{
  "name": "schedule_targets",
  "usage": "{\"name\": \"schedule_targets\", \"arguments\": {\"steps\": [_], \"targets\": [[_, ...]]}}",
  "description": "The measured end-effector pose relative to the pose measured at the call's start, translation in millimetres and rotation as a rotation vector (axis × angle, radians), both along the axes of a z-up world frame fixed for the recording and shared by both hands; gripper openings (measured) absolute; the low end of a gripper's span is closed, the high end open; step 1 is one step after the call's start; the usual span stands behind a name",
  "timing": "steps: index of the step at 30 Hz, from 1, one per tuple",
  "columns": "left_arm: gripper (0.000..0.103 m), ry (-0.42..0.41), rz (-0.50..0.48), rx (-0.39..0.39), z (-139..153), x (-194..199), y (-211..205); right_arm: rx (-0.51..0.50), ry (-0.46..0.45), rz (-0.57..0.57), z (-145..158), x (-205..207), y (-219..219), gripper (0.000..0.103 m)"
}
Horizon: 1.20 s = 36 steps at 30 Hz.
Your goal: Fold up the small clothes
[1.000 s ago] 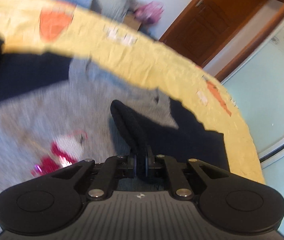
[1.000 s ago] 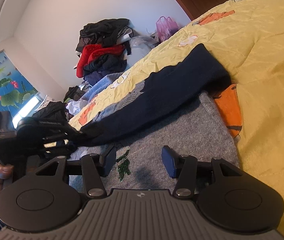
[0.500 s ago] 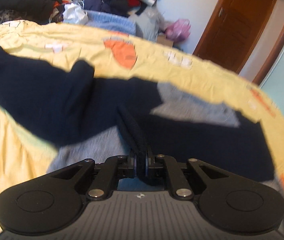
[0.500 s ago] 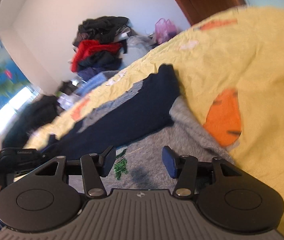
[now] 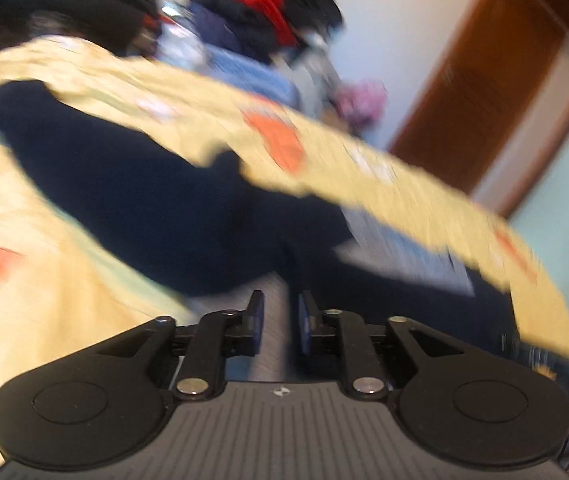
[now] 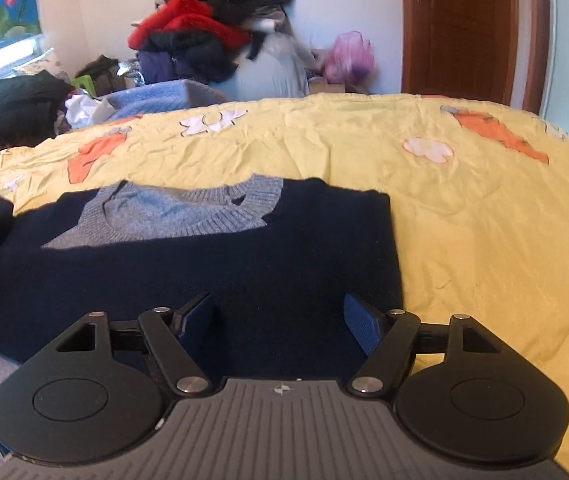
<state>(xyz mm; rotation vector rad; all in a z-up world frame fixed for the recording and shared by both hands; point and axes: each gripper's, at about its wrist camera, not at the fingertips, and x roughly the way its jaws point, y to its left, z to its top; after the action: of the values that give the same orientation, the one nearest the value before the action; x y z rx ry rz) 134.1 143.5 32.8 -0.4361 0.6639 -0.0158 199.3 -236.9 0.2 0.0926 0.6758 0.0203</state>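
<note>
A small grey knit sweater (image 6: 188, 216) with navy sleeves lies flat on the yellow bedspread (image 6: 464, 208). A navy sleeve (image 6: 244, 264) is folded across its chest, below the grey collar. My right gripper (image 6: 280, 314) hovers just above that sleeve; its jaws are opening wide and hold nothing. The left wrist view is blurred by motion. There the other navy sleeve (image 5: 144, 200) stretches away to the left over the bedspread (image 5: 44, 280). My left gripper (image 5: 280, 316) has its jaws opening a little, and only grey knit beyond shows in the gap.
Beyond the far edge of the bed is a heap of red, black and blue clothes (image 6: 200, 40). A pink bag (image 6: 348, 56) sits beside a brown wooden door (image 6: 460, 28). Dark clothing (image 6: 12, 100) lies at the back left.
My left gripper was shut on a navy cuff; its jaws have parted and the cuff is gone from between them. The right gripper rolled level, opened wider and now faces the folded sleeve.
</note>
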Motion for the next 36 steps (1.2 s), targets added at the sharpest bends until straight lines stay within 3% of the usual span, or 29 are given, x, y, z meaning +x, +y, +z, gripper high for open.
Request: {"name": "schedule_targets", "arguments": {"steps": [3, 8, 11, 14, 19, 22, 23, 24, 26, 28, 30, 33, 36], "targets": [[0.030, -0.028, 0.171, -0.074, 8.8, 3.0, 64.5, -0.053, -0.022, 0.019, -10.9, -9.6, 13.6, 0.085], [0.031, -0.009, 0.431, -0.273, 2.2, 27.0, 178.7, -0.068, -0.022, 0.019, -10.9, -8.2, 20.2, 0.088], [0.036, 0.001, 0.494, -0.425, -10.5, 42.4, 226.5, -0.069, -0.028, 0.013, -10.1, -9.6, 21.1, 0.088], [0.058, 0.031, 0.584, -0.514, -27.6, 56.0, 255.1, -0.068, -0.028, 0.013, -9.4, -9.2, 20.3, 0.089], [0.058, -0.002, 0.646, -0.570, -43.8, 67.5, 278.9, -0.066, -0.026, 0.016, -9.8, -8.7, 20.1, 0.091], [0.057, -0.005, 0.652, -0.505, -38.9, 76.9, 283.6, -0.059, -0.025, 0.020, -9.8, -8.1, 19.4, 0.092], [0.052, 0.001, 0.655, -0.480, -37.6, 81.1, 284.7, -0.055, -0.024, 0.022, -10.0, -7.6, 19.0, 0.094], [0.035, 0.011, 0.664, -0.452, -36.0, 84.7, 284.7, -0.053, -0.023, 0.025, -10.2, -7.2, 18.9, 0.095], [0.012, 0.046, 0.672, -0.387, -33.9, 91.8, 284.4, -0.052, -0.021, 0.028, -10.1, -6.4, 19.0, 0.095], [0.008, 0.064, 0.668, -0.302, -27.5, 97.4, 276.8, -0.050, -0.022, 0.030, -10.1, -6.6, 18.8, 0.096], [0.007, 0.047, 0.654, -0.152, -7.7, 98.8, 252.9, -0.045, -0.023, 0.030, -10.0, -6.8, 18.0, 0.096], [0.007, -0.067, 0.506, 0.053, 32.6, 95.1, 187.1, -0.035, -0.026, 0.030, -9.8, -7.5, 16.7, 0.096], [0.007, -0.173, 0.261, 0.191, 59.3, 86.4, 91.5, -0.023, -0.029, 0.030, -9.4, -7.9, 14.9, 0.096]]}}
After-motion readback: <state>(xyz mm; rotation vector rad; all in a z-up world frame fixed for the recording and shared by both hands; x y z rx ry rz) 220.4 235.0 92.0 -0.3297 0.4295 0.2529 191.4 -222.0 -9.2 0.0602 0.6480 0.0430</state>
